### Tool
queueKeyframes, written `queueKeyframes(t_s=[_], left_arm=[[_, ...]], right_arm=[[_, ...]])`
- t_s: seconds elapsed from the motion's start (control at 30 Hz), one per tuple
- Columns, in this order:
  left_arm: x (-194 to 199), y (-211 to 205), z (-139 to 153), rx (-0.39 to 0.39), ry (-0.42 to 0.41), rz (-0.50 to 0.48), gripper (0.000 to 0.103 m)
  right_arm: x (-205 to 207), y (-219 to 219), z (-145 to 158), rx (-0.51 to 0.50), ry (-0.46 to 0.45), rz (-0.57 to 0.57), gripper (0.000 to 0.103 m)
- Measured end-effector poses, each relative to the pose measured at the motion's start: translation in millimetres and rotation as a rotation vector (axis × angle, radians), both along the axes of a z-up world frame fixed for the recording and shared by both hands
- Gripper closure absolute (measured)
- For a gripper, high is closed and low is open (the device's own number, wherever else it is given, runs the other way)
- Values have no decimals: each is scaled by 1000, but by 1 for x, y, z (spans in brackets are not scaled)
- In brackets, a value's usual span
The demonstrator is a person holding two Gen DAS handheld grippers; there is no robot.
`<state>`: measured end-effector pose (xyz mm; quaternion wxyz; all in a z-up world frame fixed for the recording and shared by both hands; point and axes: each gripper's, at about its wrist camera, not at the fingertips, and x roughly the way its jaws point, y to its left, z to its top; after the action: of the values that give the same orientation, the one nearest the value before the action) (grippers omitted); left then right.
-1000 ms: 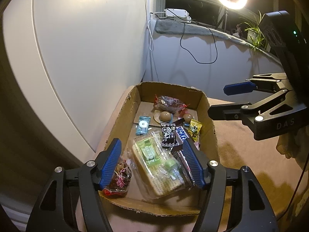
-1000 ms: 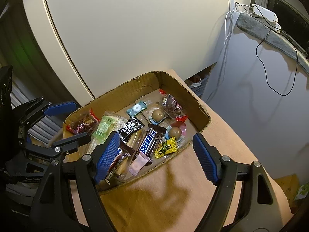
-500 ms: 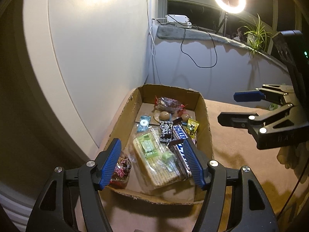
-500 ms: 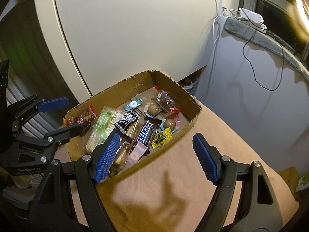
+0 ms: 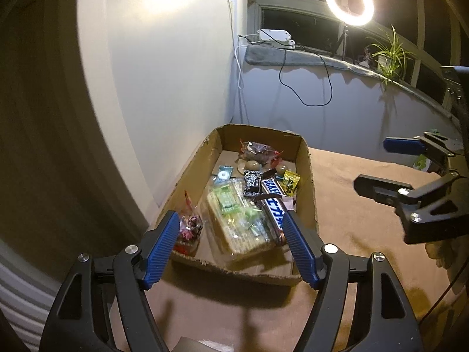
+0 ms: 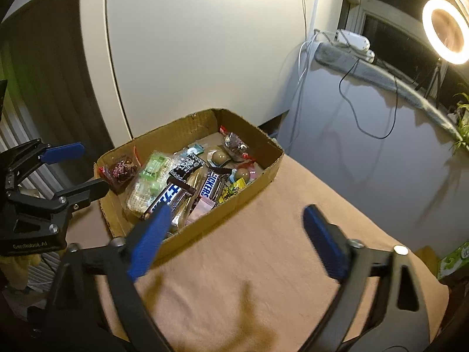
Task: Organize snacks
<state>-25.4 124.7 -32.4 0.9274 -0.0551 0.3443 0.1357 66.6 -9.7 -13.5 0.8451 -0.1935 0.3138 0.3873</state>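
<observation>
Both grippers hang empty with their blue pads spread wide: the left gripper (image 5: 231, 246) hovers above the near short end of the cardboard box (image 5: 311, 182), and the right gripper (image 6: 234, 237) is over the tan cloth (image 6: 263, 278) beside the box's long side. Inside the box lie the snacks, packed close: a clear pack of crackers with green labels (image 5: 237, 223) at the near end, a red-trimmed candy bag (image 5: 189, 228) just beside it in the corner, two dark Snickers bars (image 6: 209, 189) along the right wall, a black patterned packet (image 5: 252, 182), a small yellow packet (image 5: 290, 182), a teal mint wrapper (image 5: 223, 174), two round chocolate balls (image 5: 252, 165) and a dark candy bag (image 5: 258, 150) at the far end. Behind the box stands a white panel (image 5: 164, 88); a ring light (image 5: 348, 2) glows over the windowsill with a potted plant (image 5: 390, 55).
</observation>
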Motion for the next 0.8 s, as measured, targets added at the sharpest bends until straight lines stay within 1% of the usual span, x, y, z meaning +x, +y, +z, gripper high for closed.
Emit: queueKeyframes(t_s=[0.47, 0.6, 0.8], left_arm=[[-8, -2, 5, 24, -16, 14, 30], [-9, -4, 5, 27, -20, 13, 25], [-10, -4, 7, 27, -26, 11, 25]], right_arm=[[-6, -10, 4, 9, -15, -6, 5], [-10, -9, 6, 6, -24, 3, 5], [-12, -8, 7, 3, -28, 5, 5]])
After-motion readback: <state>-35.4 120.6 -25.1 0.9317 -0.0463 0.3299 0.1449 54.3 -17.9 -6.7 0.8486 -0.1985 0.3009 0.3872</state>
